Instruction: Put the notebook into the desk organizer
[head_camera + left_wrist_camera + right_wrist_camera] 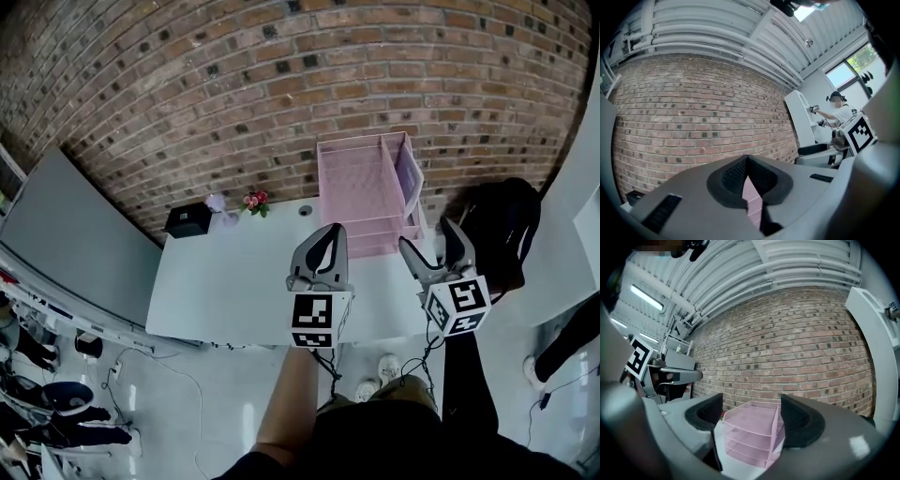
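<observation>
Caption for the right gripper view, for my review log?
Right gripper, jaws apart and empty, frames the pink desk organizer on the white table before a brick wall.

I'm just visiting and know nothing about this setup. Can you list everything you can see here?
Table: one, white, in front of the brick wall.
Desk organizer: one, pink, tiered, at the table's back right.
Box: one, black, at the table's back left corner.
Flowers: one small bunch, pink and red, on the back edge near the box.
Panel: one, grey, left of the table.
Bulky thing, bag or chair: one, black, right of the table.
Notebook: none I can pick out.
Bystander: one, white top, far off in the left gripper view.
Left gripper: one, grey, over the table's front, jaws together, empty.
Right gripper: one, grey, near the organizer, jaws apart, empty.
</observation>
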Demonstrator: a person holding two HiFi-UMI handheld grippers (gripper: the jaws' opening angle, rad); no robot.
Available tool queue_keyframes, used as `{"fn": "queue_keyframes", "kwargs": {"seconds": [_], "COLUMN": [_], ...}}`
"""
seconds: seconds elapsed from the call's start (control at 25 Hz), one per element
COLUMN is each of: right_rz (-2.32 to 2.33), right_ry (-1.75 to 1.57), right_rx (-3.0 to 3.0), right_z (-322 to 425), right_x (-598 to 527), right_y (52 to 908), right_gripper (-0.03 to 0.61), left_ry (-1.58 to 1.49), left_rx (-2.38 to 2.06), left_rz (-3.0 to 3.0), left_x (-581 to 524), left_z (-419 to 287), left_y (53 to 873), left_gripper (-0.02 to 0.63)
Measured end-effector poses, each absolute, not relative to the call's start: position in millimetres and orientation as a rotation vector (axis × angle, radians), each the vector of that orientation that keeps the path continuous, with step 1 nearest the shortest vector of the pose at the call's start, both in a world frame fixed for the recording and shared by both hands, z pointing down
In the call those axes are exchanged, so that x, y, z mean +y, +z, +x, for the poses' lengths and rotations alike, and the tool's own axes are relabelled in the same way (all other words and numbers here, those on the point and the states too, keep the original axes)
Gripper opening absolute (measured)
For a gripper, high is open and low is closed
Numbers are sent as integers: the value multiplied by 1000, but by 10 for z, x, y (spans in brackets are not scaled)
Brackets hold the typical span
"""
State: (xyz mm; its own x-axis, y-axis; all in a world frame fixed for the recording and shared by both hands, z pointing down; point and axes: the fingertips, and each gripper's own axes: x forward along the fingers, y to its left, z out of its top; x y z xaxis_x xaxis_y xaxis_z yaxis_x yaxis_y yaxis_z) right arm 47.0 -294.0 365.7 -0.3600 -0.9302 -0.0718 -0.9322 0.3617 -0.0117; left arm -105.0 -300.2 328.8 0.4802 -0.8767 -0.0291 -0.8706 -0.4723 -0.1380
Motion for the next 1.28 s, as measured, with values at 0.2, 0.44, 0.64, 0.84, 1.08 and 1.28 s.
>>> {"fn": "queue_keyframes", "kwargs": {"seconds": [0.2,0.44,0.64,0.84,1.08,1.28], "right_rz": [-1779,-1743,-1743,-1779,-1814,-1817], "right_ry": [79,88,106,95,72,62], "right_rx": [2531,2609,2612,2558,2515,2516], "right_z": [374,148,49,129,249,268], "right_x": [-2842,-2771,-2743,-2750,-2803,-2835], "right_y": [3684,3738,3680,3643,3648,3677], "right_gripper": [382,362,140,-2,-2,-2], "left_ry": [-76,-58,-43,-24,-34,-35], "left_rx": [1546,1554,1553,1535,1528,1519], "left_rz": [-2586,-2594,-2585,-2598,-2603,-2606], "left_x": [-2869,-2804,-2789,-2781,-2816,-2857], "left_z": [-1206,-1316,-1356,-1320,-1281,-1251], "left_y": [3363,3389,3362,3317,3348,3345], "left_gripper": [6,6,7,6,6,7]}}
